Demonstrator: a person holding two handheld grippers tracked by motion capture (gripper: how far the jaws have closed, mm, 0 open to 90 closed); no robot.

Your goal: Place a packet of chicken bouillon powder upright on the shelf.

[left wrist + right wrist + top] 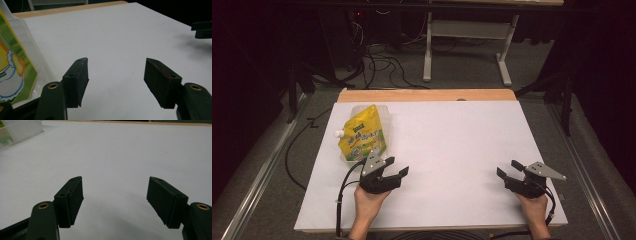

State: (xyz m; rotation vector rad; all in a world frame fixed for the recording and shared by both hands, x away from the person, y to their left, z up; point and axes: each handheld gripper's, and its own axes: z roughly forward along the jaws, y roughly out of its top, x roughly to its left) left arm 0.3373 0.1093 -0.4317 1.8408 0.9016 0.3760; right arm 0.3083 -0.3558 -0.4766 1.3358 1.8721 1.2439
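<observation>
A yellow and green spouted pouch (362,135) lies flat on the white table (452,140) at the back left, its white cap pointing left. My left gripper (397,166) hovers just in front of the pouch's near corner, jaws open and empty. In the left gripper view the pouch (12,67) lies close on the left, beside the left gripper (116,71), not between its jaws. My right gripper (508,168) stands open near the front right with nothing in it. In the right gripper view the right gripper (115,192) faces bare table, with the pouch (15,131) far off at the top left.
A wooden strip (427,95) runs along the table's back edge. Beyond it are floor cables (382,65) and a white table frame (467,35). Metal rails (592,190) flank the table. The right gripper's jaws (202,28) show far right in the left gripper view.
</observation>
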